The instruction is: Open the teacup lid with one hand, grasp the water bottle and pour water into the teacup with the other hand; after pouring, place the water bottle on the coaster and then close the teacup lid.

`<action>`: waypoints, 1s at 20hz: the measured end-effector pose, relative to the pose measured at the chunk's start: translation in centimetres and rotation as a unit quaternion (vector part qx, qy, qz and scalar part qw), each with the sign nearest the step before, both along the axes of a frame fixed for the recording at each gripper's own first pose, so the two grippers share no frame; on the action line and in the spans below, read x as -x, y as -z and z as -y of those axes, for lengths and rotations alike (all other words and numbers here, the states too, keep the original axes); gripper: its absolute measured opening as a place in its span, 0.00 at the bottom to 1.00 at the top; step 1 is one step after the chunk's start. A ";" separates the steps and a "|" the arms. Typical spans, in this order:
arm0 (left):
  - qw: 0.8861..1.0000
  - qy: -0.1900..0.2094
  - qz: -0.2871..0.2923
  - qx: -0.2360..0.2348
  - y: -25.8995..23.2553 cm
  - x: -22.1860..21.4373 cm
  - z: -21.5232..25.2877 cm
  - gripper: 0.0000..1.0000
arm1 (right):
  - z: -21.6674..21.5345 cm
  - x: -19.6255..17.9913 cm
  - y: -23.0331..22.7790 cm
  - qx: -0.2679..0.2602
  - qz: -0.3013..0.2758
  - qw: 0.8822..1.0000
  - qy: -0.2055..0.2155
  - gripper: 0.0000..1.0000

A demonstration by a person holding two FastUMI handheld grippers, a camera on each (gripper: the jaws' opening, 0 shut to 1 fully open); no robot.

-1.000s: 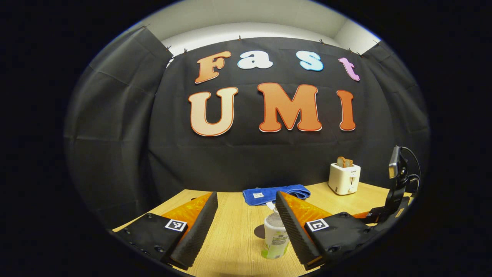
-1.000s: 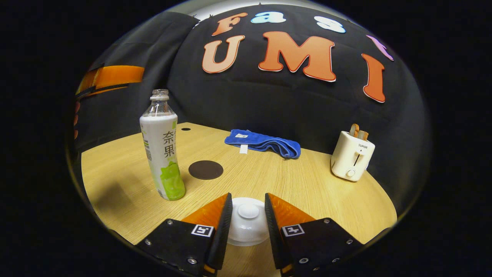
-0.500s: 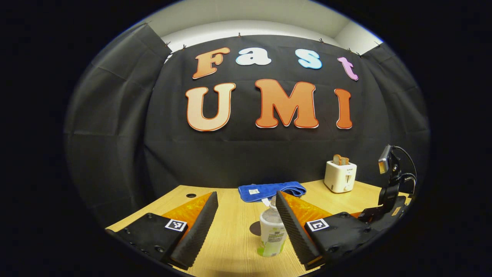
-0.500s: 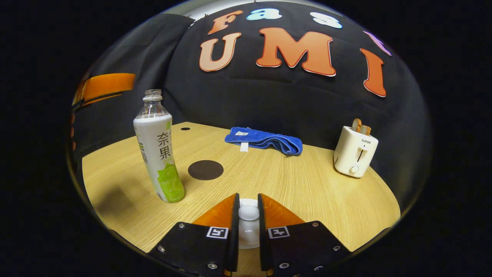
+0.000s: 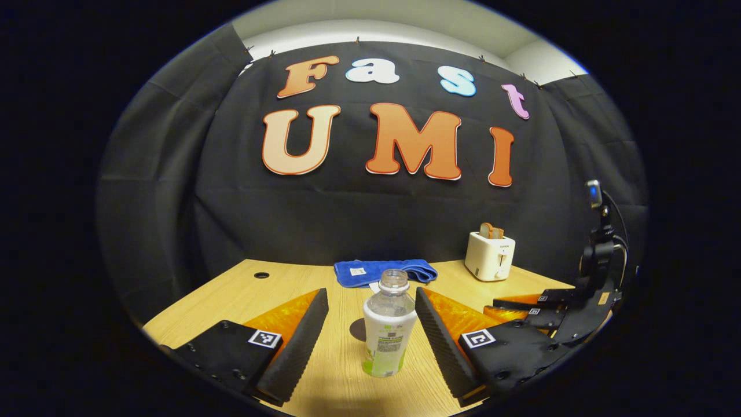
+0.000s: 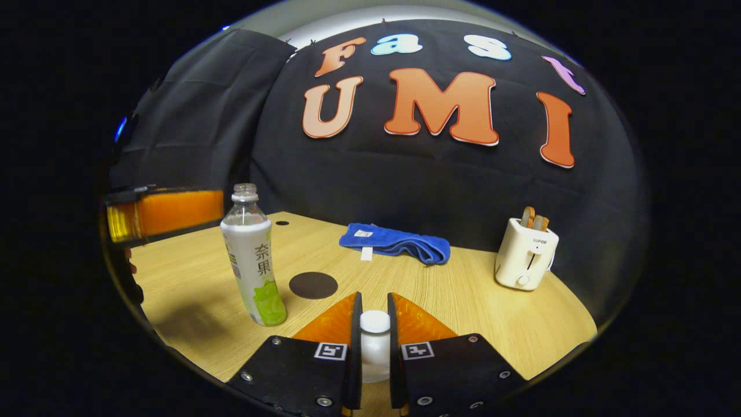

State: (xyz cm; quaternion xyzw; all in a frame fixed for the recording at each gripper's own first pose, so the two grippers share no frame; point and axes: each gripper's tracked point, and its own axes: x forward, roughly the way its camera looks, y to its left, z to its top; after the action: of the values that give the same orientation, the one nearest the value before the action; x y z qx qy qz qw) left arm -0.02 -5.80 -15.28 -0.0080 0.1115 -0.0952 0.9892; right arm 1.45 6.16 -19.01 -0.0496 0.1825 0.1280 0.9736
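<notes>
An uncapped water bottle (image 5: 385, 330) with a white and green label stands upright on the wooden table. It sits in the gap of my open left gripper (image 5: 370, 294), with space on both sides. The same bottle (image 6: 255, 260) stands left of my right gripper (image 6: 373, 298), which is shut on the knob of the white teacup lid (image 6: 375, 322). The cup under the lid is hidden by the fingers. A dark round coaster (image 6: 313, 285) lies just right of the bottle, and that coaster (image 5: 357, 329) peeks out behind it. The left gripper (image 6: 165, 211) shows at the left edge.
A folded blue towel (image 6: 396, 243) lies at the back of the table (image 6: 463, 301), and a white toaster (image 6: 525, 255) holding bread stands at the back right. The towel (image 5: 376, 272), toaster (image 5: 490, 255) and right gripper (image 5: 544, 307) also appear beyond the bottle.
My right gripper closed on the lid knob and its view tilted upward. My left gripper shifted so the bottle now shows fully between its fingers instead of half behind the right finger.
</notes>
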 end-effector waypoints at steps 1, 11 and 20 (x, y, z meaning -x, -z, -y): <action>1.000 0.005 -0.003 0.000 0.4 -0.1 0.3 0.97 | -0.1 0.1 -0.7 -0.001 0.009 1.000 -0.003 0.19; 0.997 0.030 -0.077 -0.006 7.0 -0.5 2.2 0.98 | 0.0 0.9 -6.2 -0.007 0.072 0.997 -0.009 0.19; 0.993 -0.014 -0.115 -0.037 12.2 -2.3 2.0 0.83 | -0.1 1.3 -5.7 -0.032 0.064 0.997 -0.010 0.19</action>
State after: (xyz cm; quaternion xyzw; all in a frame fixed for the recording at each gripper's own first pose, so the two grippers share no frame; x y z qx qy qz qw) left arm 2.27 -7.79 -27.49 0.0158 0.2278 -0.0761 0.9706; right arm 0.12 6.29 -13.29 -0.0282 0.1147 0.1403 0.9830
